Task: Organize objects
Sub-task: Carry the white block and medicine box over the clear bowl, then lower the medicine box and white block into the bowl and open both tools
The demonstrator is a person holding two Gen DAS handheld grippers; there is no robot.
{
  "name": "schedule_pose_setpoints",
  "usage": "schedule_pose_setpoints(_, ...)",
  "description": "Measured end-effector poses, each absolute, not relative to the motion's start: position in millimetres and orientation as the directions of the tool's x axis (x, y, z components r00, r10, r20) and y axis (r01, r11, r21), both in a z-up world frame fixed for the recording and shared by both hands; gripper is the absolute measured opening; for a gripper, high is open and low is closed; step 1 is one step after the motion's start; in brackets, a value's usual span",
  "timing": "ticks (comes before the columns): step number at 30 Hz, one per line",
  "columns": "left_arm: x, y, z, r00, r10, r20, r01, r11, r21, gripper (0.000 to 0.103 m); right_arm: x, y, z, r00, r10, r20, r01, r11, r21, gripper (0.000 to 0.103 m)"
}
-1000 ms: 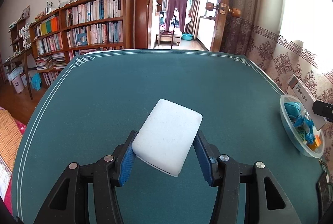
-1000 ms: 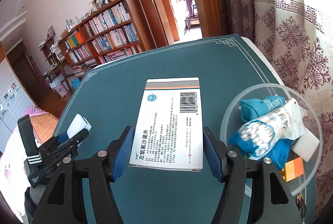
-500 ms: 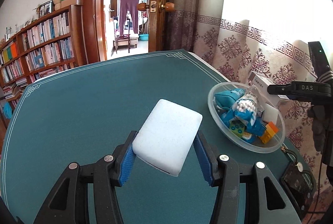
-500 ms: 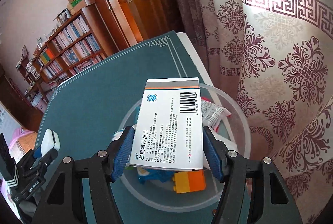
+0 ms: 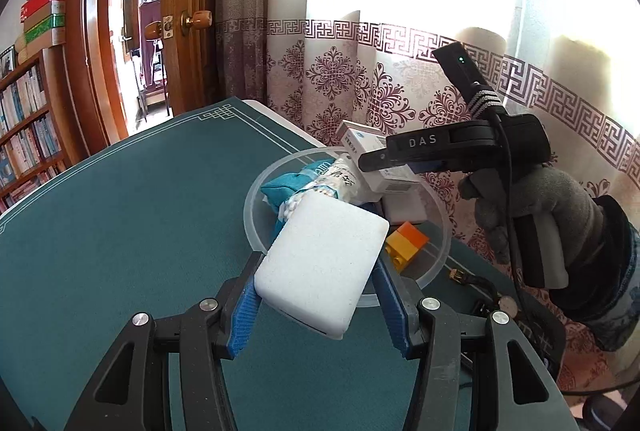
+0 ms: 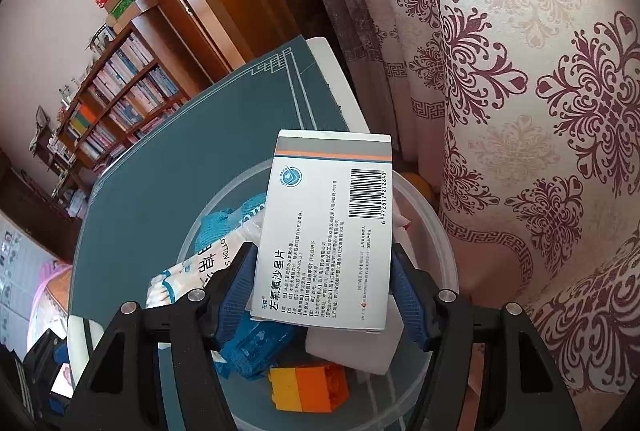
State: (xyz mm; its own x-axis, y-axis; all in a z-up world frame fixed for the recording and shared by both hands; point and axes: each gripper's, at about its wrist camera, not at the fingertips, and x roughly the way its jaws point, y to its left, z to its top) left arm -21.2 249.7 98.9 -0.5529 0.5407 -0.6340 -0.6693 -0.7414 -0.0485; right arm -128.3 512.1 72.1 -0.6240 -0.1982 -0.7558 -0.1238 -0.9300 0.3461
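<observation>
Foam is filling the left gripper (image 5: 318, 285): a white sponge block (image 5: 322, 263), rounded at its corners and finely grained on its faces, is sitting clamped between the two ribbed blue pads (image 5: 243, 315), its far end reaching over the near rim of the bowl (image 5: 251, 221). That bowl is a shallow round dish of frosted, translucent plastic, resting on the dark green felt-like table cover (image 5: 132, 215), which is carrying a pale line border with a fret pattern at the corner. Inside the bowl a crinkly clear packet of cotton swabs (image 5: 320, 189) is lying against a teal knitted cloth (image 5: 286, 187), with a studded yellow-and-orange toy brick (image 5: 406, 241) and a white rectangular block (image 5: 402, 209) beside them. Over the bowl's far side the right gripper (image 6: 323, 289) is pressing its own blue textured pads onto a flat cardboard medicine box (image 6: 326, 227), glossy white with a grey and orange band, a barcode and printed Chinese text; the box is hanging tilted above the bowl's contents, and whether it is touching them cannot be told. A hand in a grey knitted glove (image 5: 532, 199) is gripping the matte black plastic handle of that tool. A patterned curtain (image 6: 520, 111), pale with maroon floral medallions and a key-fret band, is hanging just behind the table edge, and a varnished wooden door (image 5: 192, 11) with a round brass knob is standing open to the left.
</observation>
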Motion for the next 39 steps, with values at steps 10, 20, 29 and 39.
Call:
schedule_pose_setpoints(10, -17.9, 303.0, 79.0, -0.488, 0.578, -0.654, -0.757, -0.654, -0.012, 0.057, -122.4, 514.6, 70.6, -0.64, -0.188, -0.745, -0.111, -0.937, 0.332, 0.066)
schedule_pose_setpoints(20, -28.3, 311.7, 59.7, -0.515, 0.531, -0.673, -0.729, -0.684, 0.019, 0.06, -111.5, 519.5, 73.9, -0.655, -0.196, -0.73, -0.111, -0.93, 0.35, 0.066)
schedule_pose_setpoints(29, -19.9, 307.1, 58.7, -0.537, 0.524, -0.661, -0.722, -0.691, 0.04, 0.073, -93.1, 510.4, 76.5, -0.65, -0.203, -0.732, -0.1, -0.932, 0.348, 0.066)
schedule_pose_setpoints(39, -17.2, 288.6, 72.6, -0.582, 0.52, -0.625, -0.687, -0.726, 0.036, 0.073, -76.8, 496.6, 70.2, -0.631, -0.178, -0.755, -0.095, -0.948, 0.303, 0.066)
